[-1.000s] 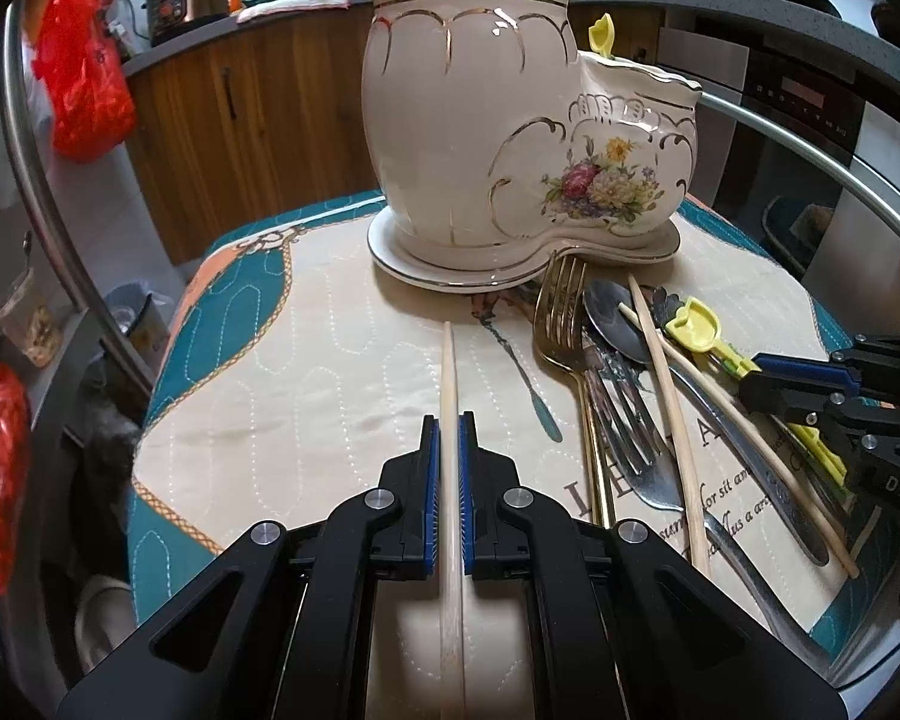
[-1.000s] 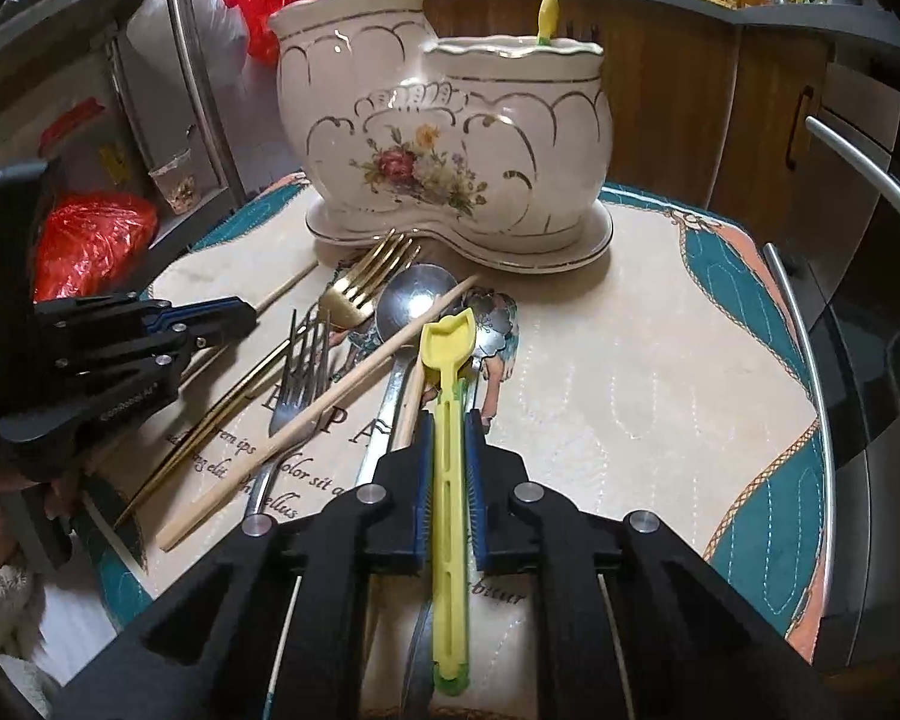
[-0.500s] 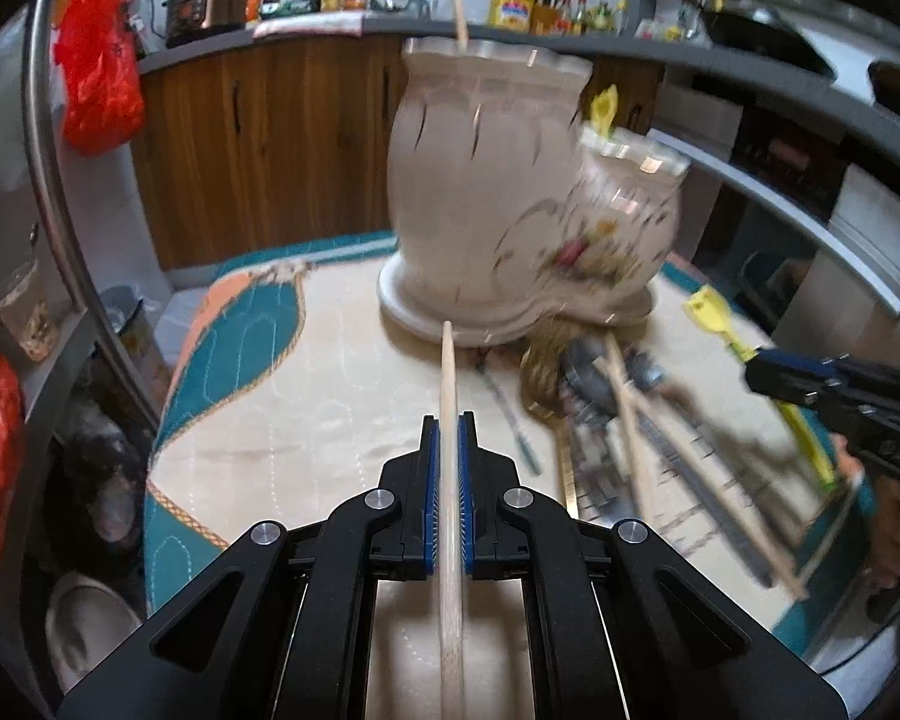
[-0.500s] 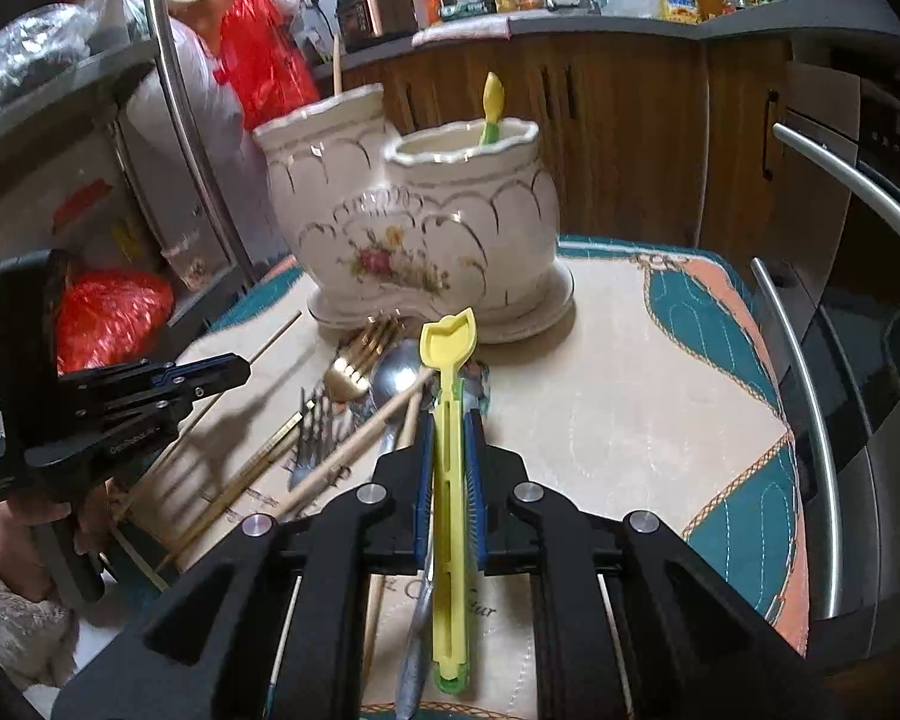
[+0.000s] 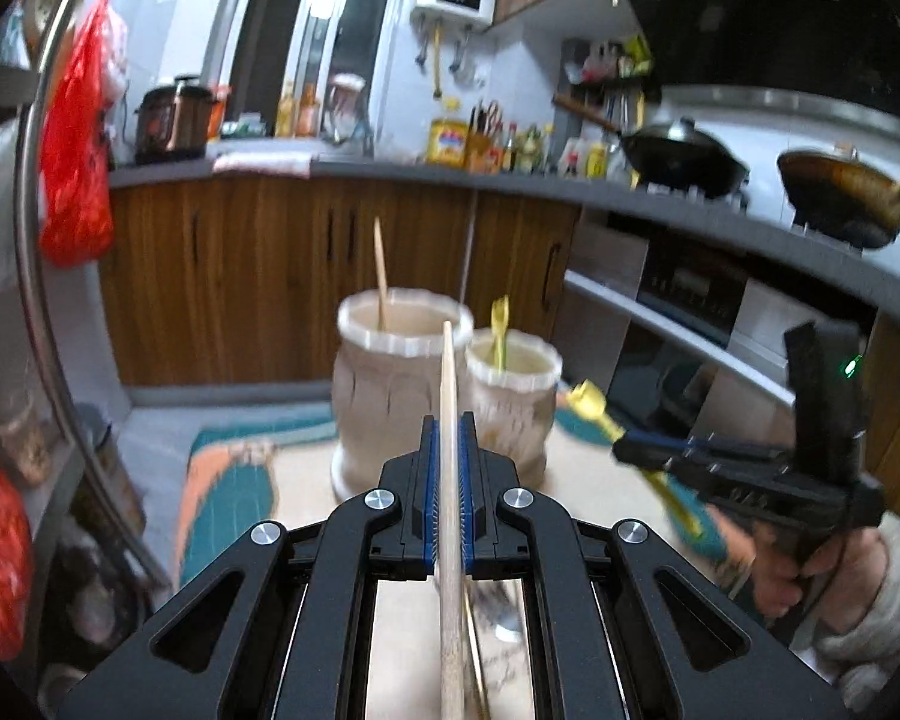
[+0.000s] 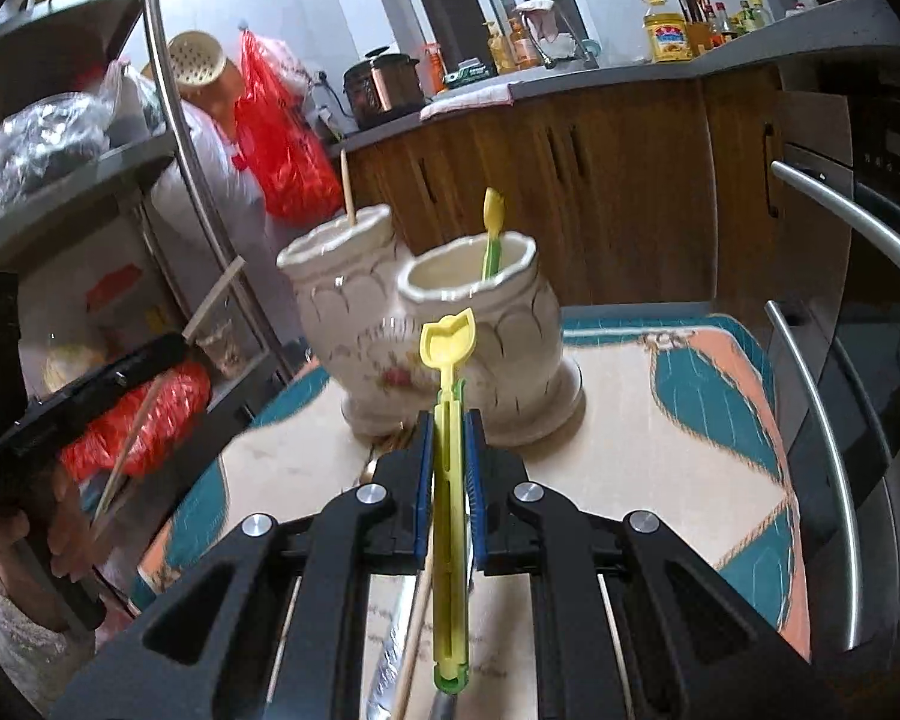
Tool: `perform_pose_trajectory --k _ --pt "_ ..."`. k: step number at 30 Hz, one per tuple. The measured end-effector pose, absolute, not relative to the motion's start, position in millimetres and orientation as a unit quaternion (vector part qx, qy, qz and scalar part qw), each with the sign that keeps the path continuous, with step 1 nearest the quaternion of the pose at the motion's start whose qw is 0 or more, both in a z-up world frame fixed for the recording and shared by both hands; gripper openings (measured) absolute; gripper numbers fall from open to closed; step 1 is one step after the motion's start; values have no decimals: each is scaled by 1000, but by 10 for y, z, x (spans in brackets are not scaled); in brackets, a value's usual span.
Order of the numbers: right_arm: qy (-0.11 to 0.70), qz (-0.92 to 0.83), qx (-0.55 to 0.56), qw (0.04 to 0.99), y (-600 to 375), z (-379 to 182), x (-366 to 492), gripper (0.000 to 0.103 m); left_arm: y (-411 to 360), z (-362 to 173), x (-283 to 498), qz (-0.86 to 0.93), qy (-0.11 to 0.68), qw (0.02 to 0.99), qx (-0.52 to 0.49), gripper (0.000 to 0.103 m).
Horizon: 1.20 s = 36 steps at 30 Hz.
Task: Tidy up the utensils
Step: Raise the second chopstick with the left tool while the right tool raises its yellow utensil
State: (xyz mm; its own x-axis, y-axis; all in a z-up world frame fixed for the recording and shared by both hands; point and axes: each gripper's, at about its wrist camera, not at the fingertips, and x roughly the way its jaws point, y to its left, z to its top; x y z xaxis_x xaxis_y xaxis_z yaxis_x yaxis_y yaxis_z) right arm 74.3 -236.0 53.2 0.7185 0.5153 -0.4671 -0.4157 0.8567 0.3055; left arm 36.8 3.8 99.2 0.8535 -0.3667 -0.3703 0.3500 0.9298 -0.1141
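Note:
My left gripper (image 5: 448, 420) is shut on a wooden chopstick (image 5: 449, 384), held high with its tip before the taller pot (image 5: 399, 378) of a cream two-pot ceramic holder. That pot holds one chopstick (image 5: 380, 276). My right gripper (image 6: 448, 420) is shut on a yellow plastic utensil (image 6: 450, 372), raised in front of the shorter pot (image 6: 480, 312), which holds another yellow utensil (image 6: 492, 228). Each gripper shows in the other's view: the right one (image 5: 630, 450), the left one (image 6: 168, 348). Remaining cutlery on the mat is mostly hidden beneath the grippers.
The holder stands on a teal, orange and cream table mat (image 6: 678, 420). Wooden cabinets (image 5: 240, 264) and a counter with pots and bottles lie behind. A metal shelf rack with red bags (image 6: 282, 138) stands to one side, and an oven handle (image 6: 852, 222) to the other.
Both grippers have lifted their utensils well above the mat. The holder now sits lower and farther off in both views, with its pot openings in sight.

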Motion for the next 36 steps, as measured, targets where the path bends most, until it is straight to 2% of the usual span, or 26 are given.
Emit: perform_pose_trajectory --k 7,12,21,25,36 --pt "227 267 107 931 -2286 1020 1117 10 -67 1503 858 -204 155 966 -31 7" --pt "202 277 141 929 -2225 1185 1490 10 -165 1667 1262 -218 143 964 -57 7" --pt "183 278 187 924 -2182 972 1879 10 -233 1661 1783 -193 87 975 -72 7" --pt "182 275 205 922 -2218 882 1979 10 -241 1596 1969 -188 87 975 -78 7" --pt "175 268 196 927 -2158 778 2033 10 -232 1444 2008 -176 71 979 -78 7"
